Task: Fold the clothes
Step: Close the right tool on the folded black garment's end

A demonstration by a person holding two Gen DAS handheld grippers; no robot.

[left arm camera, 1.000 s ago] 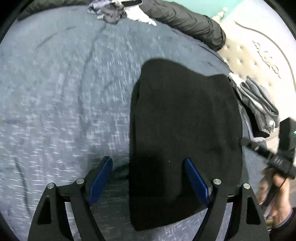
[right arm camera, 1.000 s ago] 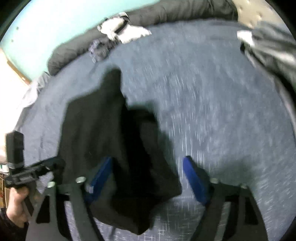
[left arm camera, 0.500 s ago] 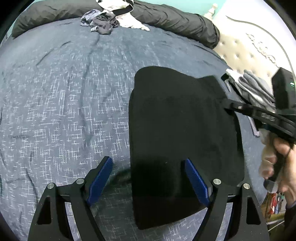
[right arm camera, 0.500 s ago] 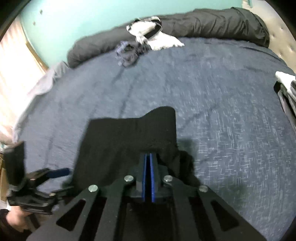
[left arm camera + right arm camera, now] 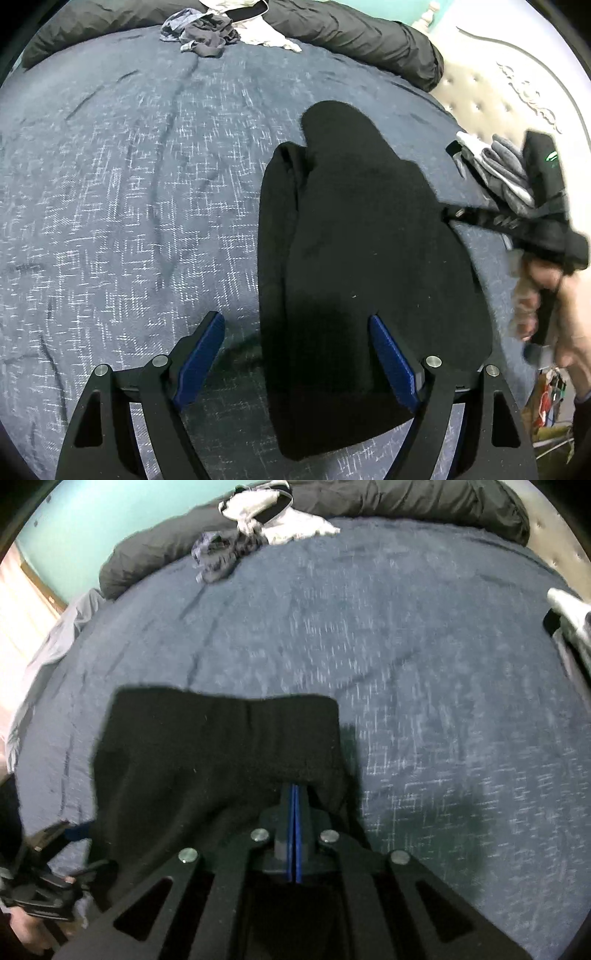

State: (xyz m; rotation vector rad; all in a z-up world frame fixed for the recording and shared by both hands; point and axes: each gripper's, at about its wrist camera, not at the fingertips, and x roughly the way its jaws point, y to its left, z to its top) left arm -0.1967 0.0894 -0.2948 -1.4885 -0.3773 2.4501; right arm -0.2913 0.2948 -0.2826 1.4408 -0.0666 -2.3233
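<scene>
- Folding a black garment on the blue bedspread; it lies lengthwise in front of the left gripper, already doubled over, with a second layer edge showing along its left side.
- Left gripper: jaws spread wide, holding nothing, hovering above the near end of the garment, 1 finger over cloth and 1 over bare bedspread.
- Right gripper: blue pads pressed flat together at the garment's edge, cloth bunched around them; judged to be pinching the black fabric, though the pinch itself is hidden in dark folds.
- From the right wrist view the garment reads as a rough rectangle with a straight far edge.
- Step in hand, as judged: carrying the held edge across to make the next fold.
- To do it well: keep the pinch firm, lift only enough to clear the lower layer, lay the edge parallel to the opposite side, and use the open left gripper to pin the near end so the stack does not slide.
- Surroundings: 1 small pile of grey and white clothes beside the garment on the right, near the padded headboard.
- Loose crumpled clothes and a dark rolled duvet sit at the far side, well apart.
- Obstruction: none on the fold path; the grey pile is the nearest thing to avoid.
</scene>
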